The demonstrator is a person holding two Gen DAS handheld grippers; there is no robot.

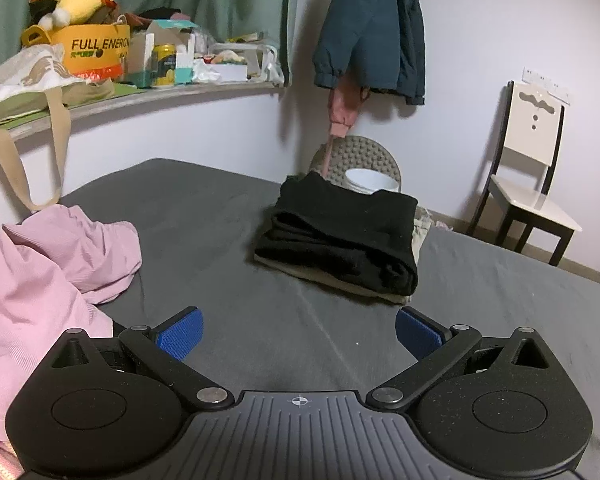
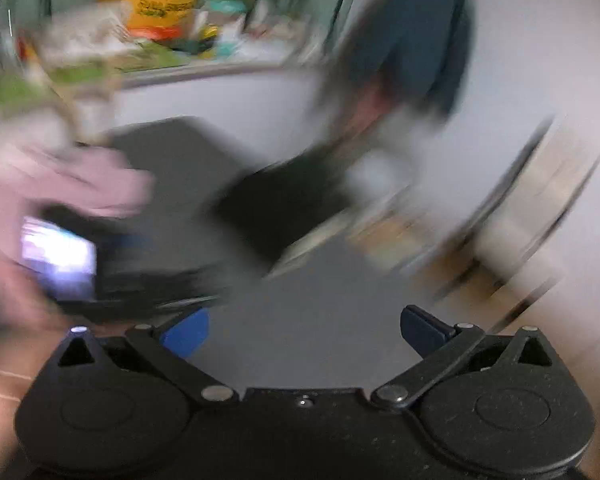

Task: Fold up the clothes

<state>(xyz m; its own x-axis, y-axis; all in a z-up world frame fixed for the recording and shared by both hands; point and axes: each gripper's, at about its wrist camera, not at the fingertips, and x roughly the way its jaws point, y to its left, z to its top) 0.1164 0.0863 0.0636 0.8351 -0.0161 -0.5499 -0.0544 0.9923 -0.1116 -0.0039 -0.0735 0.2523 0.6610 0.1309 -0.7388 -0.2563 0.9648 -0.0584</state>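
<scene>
Left gripper (image 1: 298, 334) gapes wide over grey bed sheet (image 1: 204, 216), holding nothing; right gripper (image 2: 304, 334) likewise, its view smeared. Folded black garment (image 1: 340, 236) tops the stack; crumpled pink garment (image 1: 40, 264) lies left. Pinch an edge, spread flat.

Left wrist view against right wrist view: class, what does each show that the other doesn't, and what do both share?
Only the left wrist view is sharp enough to show the white bowl, the yellow can and the white chair. Only the right wrist view, heavily blurred, shows a dark device with a lit screen. Both share the pink garment, the folded black garment, the grey bed sheet and open, empty grippers: left gripper, right gripper.
</scene>
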